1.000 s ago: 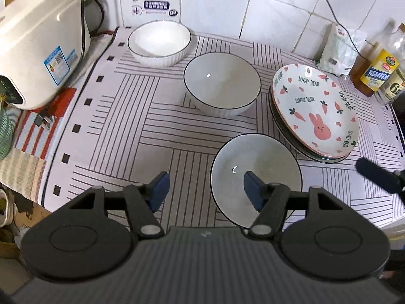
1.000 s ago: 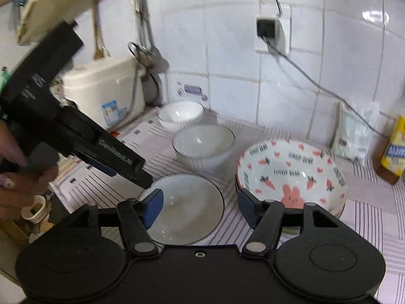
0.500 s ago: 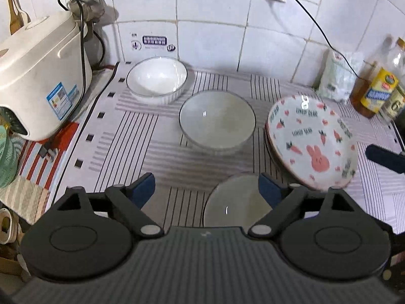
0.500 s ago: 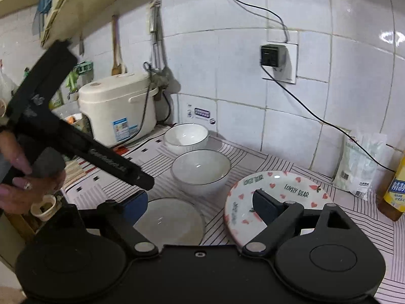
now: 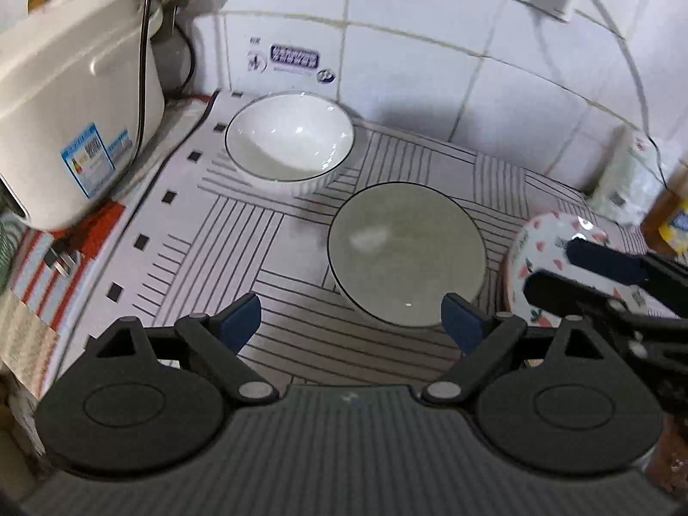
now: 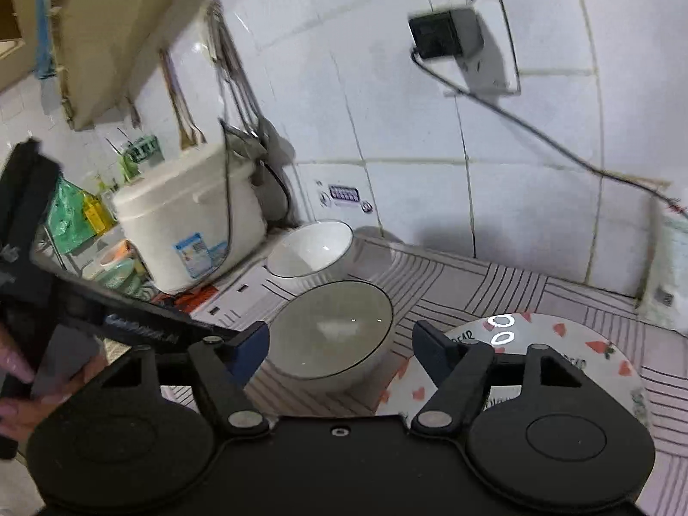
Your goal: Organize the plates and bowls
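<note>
Gone from both views is the third, nearest bowl, which a second ago lay between the pads of each tool; both cameras have since swung toward the wall. The grey bowl (image 5: 406, 253) now sits upright, mouth up, just ahead of the left tool (image 5: 350, 320), its near rim level with the right-hand pad and overlapping it in the picture; round as it is, it has no long axis. The left tool's jaws stand wide apart with only striped cloth between them.

Beyond and to the left, the white bowl (image 5: 290, 142) stands upright close to the tiled wall (image 5: 408, 73), apart from the grey one. The carrot-print plate (image 5: 546, 253) is largely hidden behind the right tool's arm reaching in from the right; whether other plates lie under it cannot be made out.

In the right wrist view the right tool (image 6: 339, 344) has just been closing partway, its jaws still apart and empty, the grey bowl (image 6: 335, 331) seen between them and the plate (image 6: 559, 357) under the right pad. A hand (image 6: 26, 382) gripping the left tool is cut off at the frame's left edge.

Open desk (image 5: 215, 236) lies left of the bowls, up to the rice cooker (image 5: 73, 99). Blur smears the wall socket (image 6: 447, 32) and a bag (image 5: 623, 172) far right.
</note>
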